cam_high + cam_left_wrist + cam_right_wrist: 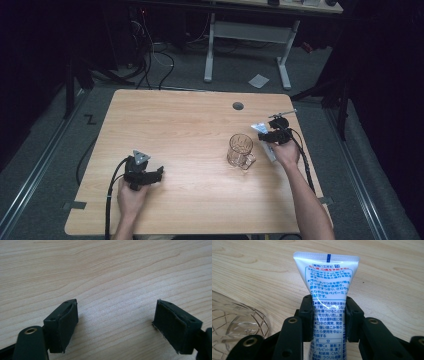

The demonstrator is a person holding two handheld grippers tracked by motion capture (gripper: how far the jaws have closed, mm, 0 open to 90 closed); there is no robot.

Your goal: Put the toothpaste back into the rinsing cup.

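The white tube (pixel 328 302) carries Japanese print — a red line at the top, blue text in a frame beneath, and a boxed heading "成分" lower down; most characters are too small to read surely.

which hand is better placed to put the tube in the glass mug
Right. The right gripper is clamped on the tube just beside the glass mug. The left gripper rests open with nothing between its jaws, far across the table.

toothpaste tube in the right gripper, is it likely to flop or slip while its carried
The toothpaste tube probably bends little: the right gripper clamps its middle, and its flat crimped end stands straight. Its glossy skin may slip; a soft body could squash.
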